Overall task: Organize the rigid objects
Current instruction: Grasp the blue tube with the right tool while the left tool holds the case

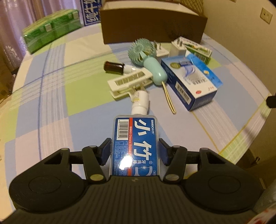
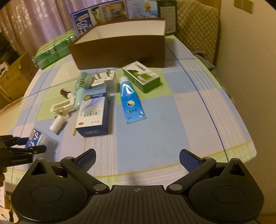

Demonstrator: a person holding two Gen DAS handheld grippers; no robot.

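My left gripper (image 1: 134,148) is shut on a blue dental floss box (image 1: 135,141), which also shows at the left edge of the right wrist view (image 2: 35,137). My right gripper (image 2: 137,159) is open and empty above the near table edge. Ahead lie a brown open cardboard box (image 2: 120,50), a blue medicine box (image 2: 94,112), a blue tube (image 2: 130,101), a green box (image 2: 141,75), a mint hand fan (image 1: 148,58), a white clip (image 1: 129,82), a white bottle (image 1: 140,101), a brown vial (image 1: 114,67) and white plugs (image 2: 108,79).
The checked tablecloth (image 2: 155,137) covers the table. A green pack (image 1: 51,34) lies at the far left. Printed cartons (image 2: 96,13) stand behind the brown box. A quilted chair (image 2: 195,27) stands at the far right, by the wall.
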